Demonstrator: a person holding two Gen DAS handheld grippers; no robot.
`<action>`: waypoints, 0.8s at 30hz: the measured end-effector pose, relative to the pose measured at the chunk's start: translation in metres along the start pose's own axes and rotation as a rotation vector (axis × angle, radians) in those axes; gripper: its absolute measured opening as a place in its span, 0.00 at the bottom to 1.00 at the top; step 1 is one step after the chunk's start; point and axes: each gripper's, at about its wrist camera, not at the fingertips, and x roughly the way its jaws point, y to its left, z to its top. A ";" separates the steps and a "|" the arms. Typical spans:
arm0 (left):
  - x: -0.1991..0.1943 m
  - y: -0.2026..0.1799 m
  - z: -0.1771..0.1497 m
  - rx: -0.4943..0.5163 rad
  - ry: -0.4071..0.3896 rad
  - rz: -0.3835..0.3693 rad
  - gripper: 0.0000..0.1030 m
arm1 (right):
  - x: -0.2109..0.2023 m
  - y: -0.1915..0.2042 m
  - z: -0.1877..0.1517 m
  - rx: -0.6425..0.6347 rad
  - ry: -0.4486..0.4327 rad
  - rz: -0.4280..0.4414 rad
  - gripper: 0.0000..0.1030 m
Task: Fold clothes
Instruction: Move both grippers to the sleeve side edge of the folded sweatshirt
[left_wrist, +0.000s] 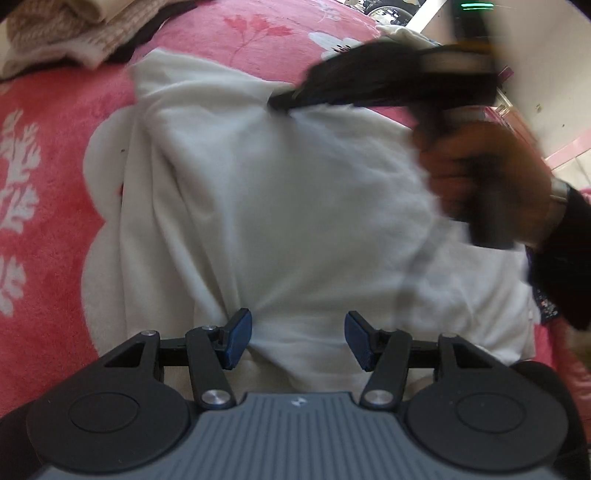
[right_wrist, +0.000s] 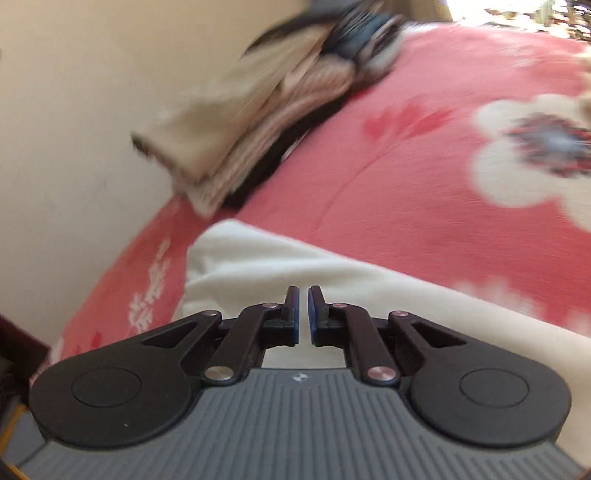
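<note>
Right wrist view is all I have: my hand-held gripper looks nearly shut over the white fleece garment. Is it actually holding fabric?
Observer: Yes. From the left wrist view, the right hand-held gripper pinches the white fleece garment at its far edge, pulling creases toward its tip.
Operator: And the left one?
Observer: The left hand-held gripper is open, its blue pads apart over the near edge, gripping nothing.
Operator: Anything beside the garment?
Observer: Only the pink floral blanket shows to its left.

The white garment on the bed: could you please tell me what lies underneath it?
The white garment lies on a pink floral blanket, whose white flower print shows around its left edge. Whatever is under its middle is covered and cannot be seen.
</note>
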 end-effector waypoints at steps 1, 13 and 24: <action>0.000 0.003 0.001 -0.009 0.005 -0.011 0.55 | 0.003 0.004 0.003 0.003 0.003 -0.007 0.01; 0.004 0.042 0.007 -0.161 0.039 -0.184 0.52 | 0.092 0.063 0.037 -0.053 0.177 0.039 0.08; -0.014 0.065 0.001 -0.314 -0.021 -0.273 0.55 | -0.002 0.056 0.040 0.039 0.035 -0.119 0.10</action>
